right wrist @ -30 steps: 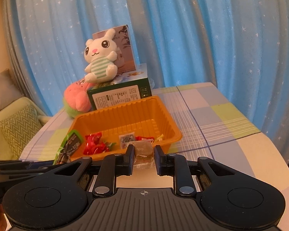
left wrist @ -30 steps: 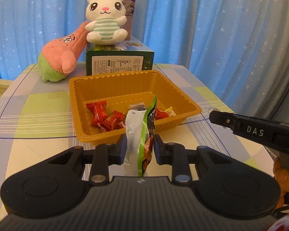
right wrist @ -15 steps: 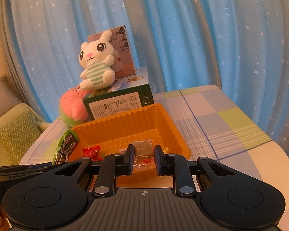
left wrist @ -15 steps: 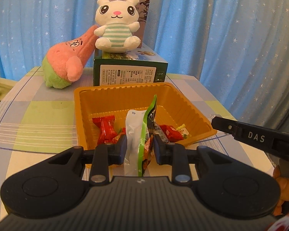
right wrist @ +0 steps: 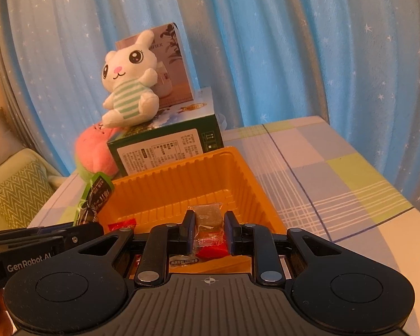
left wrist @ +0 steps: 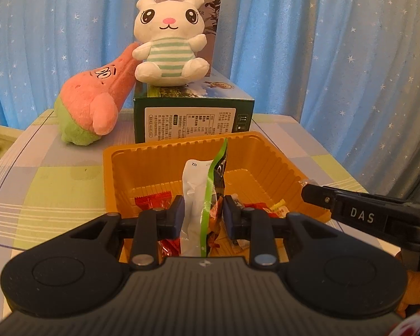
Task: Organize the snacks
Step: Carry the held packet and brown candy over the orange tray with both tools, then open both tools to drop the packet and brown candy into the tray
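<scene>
Left tool (left wrist: 203, 214) pinching a green-and-white snack bag (left wrist: 203, 196) upright over the orange tray (left wrist: 277, 165) — right tool (right wrist: 209, 233) at 3 o'clock, pinching a clear-wrapped brown candy (right wrist: 207, 218) over it too.

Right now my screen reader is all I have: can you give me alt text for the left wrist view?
The left gripper, jaws shut on an upright green and white snack packet, holds it over the orange tray, which has red-wrapped candies inside. Behind the tray a white bunny plush sits on a green box; the right gripper enters from the right.
</scene>
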### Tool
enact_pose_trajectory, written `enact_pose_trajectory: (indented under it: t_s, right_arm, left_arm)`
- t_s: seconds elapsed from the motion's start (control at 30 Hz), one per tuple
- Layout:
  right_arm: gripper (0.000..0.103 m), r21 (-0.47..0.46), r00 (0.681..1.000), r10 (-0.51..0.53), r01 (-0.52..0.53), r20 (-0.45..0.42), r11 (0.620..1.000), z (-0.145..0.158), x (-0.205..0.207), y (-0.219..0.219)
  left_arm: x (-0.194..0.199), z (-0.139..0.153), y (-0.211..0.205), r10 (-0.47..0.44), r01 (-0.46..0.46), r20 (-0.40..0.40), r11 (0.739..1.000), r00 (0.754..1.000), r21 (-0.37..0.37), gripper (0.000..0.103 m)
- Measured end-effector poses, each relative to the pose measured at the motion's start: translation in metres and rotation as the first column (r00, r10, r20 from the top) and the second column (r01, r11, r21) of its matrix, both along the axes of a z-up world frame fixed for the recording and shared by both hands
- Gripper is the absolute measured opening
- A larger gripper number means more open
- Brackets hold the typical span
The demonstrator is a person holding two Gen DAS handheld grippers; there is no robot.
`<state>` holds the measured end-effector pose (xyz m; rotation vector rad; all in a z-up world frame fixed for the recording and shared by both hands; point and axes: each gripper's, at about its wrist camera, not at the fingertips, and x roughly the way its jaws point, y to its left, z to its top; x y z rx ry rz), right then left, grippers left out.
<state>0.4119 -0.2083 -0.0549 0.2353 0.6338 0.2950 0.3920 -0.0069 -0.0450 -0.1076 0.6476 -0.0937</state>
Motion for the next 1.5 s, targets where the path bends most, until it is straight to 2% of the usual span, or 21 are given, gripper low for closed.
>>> enact_pose_trajectory:
  t_s: [0.73, 1.13, 1.2, 1.23, 1.27, 1.5]
  right_arm:
    - [0.022, -0.003, 1.0, 0.011, -0.011, -0.006, 1.0, -0.016, 0.035, 0.022]
    - [0.022, 0.013, 0.999, -0.021, 0.021, -0.024, 1.0, -0.022, 0.041, 0.011]
    - [0.022, 0.019, 0.999, -0.025, 0.025, -0.029, 1.0, -0.022, 0.042, 0.01]
    - [0.022, 0.021, 0.999, -0.026, 0.027, -0.031, 0.999, -0.022, 0.042, 0.009]
    - [0.022, 0.023, 0.999, -0.028, 0.029, -0.031, 0.999, -0.022, 0.042, 0.008]
    - [0.022, 0.037, 0.999, -0.028, 0.029, -0.027, 0.999, -0.019, 0.042, 0.007]
  left_arm:
    - [0.034, -0.008, 0.012, 0.007, -0.008, -0.031, 0.999, 0.999, -0.042, 0.026]
    - [0.047, -0.019, 0.007, -0.004, 0.001, -0.042, 0.998, 0.999, -0.07, 0.027]
    - [0.048, -0.021, 0.009, -0.009, 0.006, -0.033, 0.994, 0.999, -0.107, 0.034]
    - [0.049, -0.022, 0.009, -0.004, 0.0, -0.039, 0.994, 0.999, -0.11, 0.049]
    - [0.048, -0.022, 0.01, -0.001, -0.004, -0.041, 0.994, 0.999, -0.107, 0.052]
    - [0.047, -0.02, 0.015, 0.023, -0.027, -0.053, 0.997, 0.998, -0.076, 0.052]
